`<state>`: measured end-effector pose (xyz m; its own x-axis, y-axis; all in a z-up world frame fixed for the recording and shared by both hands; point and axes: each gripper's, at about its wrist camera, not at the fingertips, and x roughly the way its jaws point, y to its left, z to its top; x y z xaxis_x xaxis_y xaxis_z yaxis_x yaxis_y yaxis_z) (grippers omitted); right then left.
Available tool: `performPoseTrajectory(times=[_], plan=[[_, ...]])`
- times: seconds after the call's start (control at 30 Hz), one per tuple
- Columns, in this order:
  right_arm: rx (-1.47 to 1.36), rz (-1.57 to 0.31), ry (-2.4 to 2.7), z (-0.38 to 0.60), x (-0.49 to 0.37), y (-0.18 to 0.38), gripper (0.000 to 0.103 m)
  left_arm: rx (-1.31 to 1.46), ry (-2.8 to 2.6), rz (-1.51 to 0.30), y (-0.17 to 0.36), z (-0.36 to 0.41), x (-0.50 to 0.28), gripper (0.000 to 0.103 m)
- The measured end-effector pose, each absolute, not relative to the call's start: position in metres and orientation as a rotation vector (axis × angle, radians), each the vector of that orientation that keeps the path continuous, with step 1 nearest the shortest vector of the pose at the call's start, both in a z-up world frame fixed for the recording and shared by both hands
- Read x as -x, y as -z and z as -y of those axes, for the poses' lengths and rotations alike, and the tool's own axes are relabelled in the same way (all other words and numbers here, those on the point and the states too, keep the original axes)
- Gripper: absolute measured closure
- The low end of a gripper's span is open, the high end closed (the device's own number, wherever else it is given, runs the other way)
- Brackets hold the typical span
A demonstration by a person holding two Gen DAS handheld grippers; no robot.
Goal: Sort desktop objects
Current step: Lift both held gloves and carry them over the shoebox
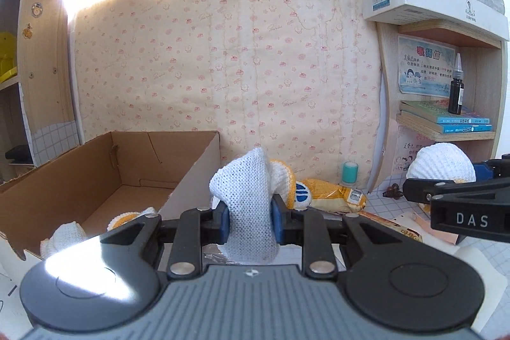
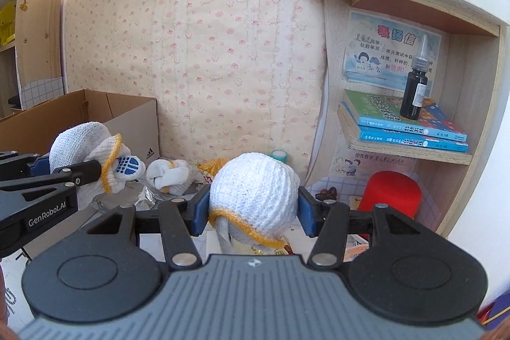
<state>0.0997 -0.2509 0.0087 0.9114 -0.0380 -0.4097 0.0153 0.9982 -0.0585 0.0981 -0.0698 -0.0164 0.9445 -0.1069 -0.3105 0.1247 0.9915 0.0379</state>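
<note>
1. The cardboard box (image 1: 105,177) fills the 9 o'clock part of the left wrist view, open at the top, with a white and yellow glove bundle (image 1: 68,236) lying at its near corner; in the right wrist view the box (image 2: 79,113) sits at 9 o'clock behind the other gripper.
2. The left gripper (image 1: 250,219) has its blue pads pressed into a white knit glove (image 1: 247,196), which stands up between them just to the right of the box wall, at about 6 o'clock from the wallpapered back panel (image 1: 223,53).
3. The right gripper (image 2: 253,209) is clamped on a rolled white glove ball (image 2: 255,190) with a yellow cuff edge, held at the centre of its view; the same ball (image 1: 441,163) appears at 3 o'clock in the left wrist view.
4. A knotted white glove (image 2: 169,174) lies on the desk at 10 o'clock from the ball, near crumpled foil (image 2: 146,196).
5. A yellow snack packet (image 1: 334,196) lies just beside the held glove, at its 3 o'clock.
6. A dark dropper bottle (image 2: 414,91) stands upright on stacked books (image 2: 411,129) on the shelf at 2 o'clock.
7. A teal tape roll (image 1: 350,172) stands against the back panel.
</note>
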Motion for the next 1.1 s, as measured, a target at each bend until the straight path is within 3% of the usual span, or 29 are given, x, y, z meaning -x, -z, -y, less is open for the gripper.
performPoseTrajectory(times=[1.1], plan=[[0.09, -0.338, 0.075, 0.154, -0.04, -0.042, 0.049, -0.064, -0.014, -0.205, -0.015, 0.0, -0.02, 0.077]])
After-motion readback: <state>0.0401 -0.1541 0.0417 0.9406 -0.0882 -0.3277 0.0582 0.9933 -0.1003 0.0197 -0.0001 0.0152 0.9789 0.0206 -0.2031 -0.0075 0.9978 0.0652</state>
